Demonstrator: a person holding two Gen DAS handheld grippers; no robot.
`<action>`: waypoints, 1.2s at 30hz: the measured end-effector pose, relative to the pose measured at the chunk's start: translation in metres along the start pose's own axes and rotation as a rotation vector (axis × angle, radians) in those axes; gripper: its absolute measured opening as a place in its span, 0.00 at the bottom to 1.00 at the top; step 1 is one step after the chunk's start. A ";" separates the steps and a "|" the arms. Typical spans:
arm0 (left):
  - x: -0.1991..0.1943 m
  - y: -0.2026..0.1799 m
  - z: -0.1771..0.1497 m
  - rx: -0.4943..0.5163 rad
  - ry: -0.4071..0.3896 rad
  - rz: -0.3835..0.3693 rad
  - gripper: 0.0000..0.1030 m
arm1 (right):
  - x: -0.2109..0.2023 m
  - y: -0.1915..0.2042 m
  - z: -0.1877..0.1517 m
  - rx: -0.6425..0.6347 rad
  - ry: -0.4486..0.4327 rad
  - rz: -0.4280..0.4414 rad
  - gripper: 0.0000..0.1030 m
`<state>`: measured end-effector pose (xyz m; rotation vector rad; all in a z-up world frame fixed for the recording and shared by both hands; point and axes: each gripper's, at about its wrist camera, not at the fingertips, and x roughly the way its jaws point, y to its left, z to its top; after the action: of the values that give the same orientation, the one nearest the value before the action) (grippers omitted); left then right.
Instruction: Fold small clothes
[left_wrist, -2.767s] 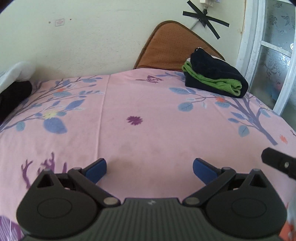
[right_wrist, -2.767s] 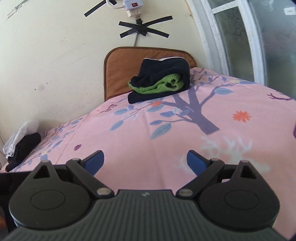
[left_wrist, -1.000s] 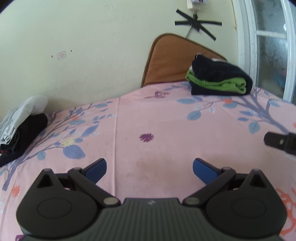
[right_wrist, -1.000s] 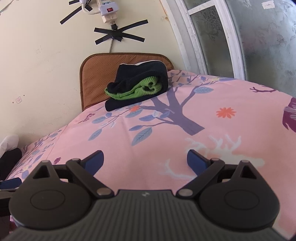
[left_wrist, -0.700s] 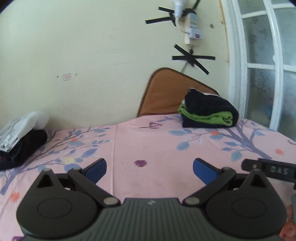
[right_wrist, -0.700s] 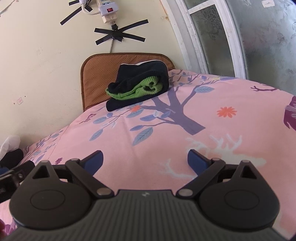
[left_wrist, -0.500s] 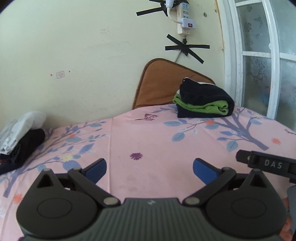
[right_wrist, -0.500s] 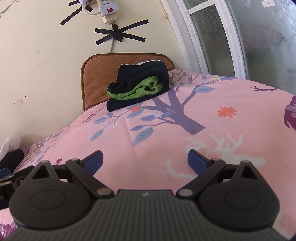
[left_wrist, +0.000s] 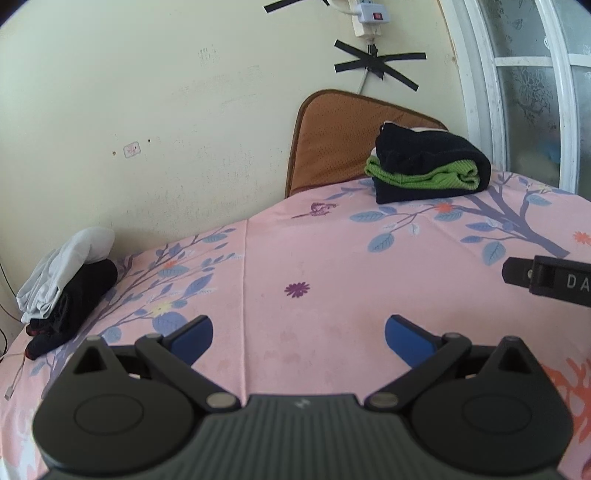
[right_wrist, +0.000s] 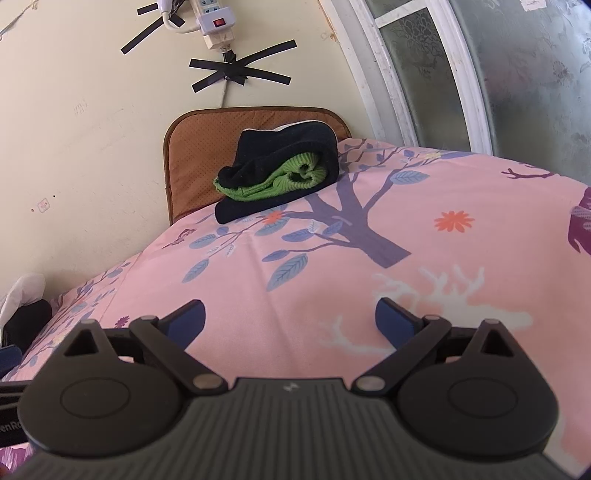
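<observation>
A folded stack of black and green clothes (left_wrist: 428, 166) (right_wrist: 280, 173) rests at the far end of the pink flowered bedsheet (left_wrist: 314, 258) (right_wrist: 332, 266). A loose heap of white and black clothes (left_wrist: 66, 280) (right_wrist: 22, 306) lies at the left edge by the wall. My left gripper (left_wrist: 297, 334) hovers open over bare sheet, with nothing between its blue pads (left_wrist: 194, 338). Over the sheet's right part my right gripper (right_wrist: 290, 319) is open and empty too. Part of the right gripper's black body (left_wrist: 546, 280) shows at the right edge of the left wrist view.
A brown cushion (left_wrist: 343, 136) (right_wrist: 199, 155) leans on the cream wall behind the folded stack. A power strip (right_wrist: 214, 22) is taped to the wall above it. A white-framed frosted window (right_wrist: 480, 74) borders the bed on the right. A white cable (left_wrist: 11, 373) lies at the left edge.
The left gripper has swung its view left and tilted down, bringing the loose heap further into frame. The right gripper has barely moved. Both stayed open.
</observation>
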<state>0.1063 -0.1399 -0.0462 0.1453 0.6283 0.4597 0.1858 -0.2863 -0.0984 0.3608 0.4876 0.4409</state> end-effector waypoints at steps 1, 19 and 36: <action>0.000 0.000 0.000 0.001 0.002 -0.001 1.00 | 0.000 0.000 0.000 0.001 0.000 0.001 0.97; 0.002 -0.007 -0.002 0.033 0.033 -0.011 1.00 | 0.001 -0.002 0.001 0.005 0.003 0.017 0.99; 0.005 -0.011 -0.005 0.041 0.059 -0.028 1.00 | 0.001 -0.003 0.002 0.009 0.003 0.025 0.99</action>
<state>0.1108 -0.1475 -0.0558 0.1626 0.6970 0.4252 0.1882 -0.2891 -0.0983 0.3755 0.4885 0.4633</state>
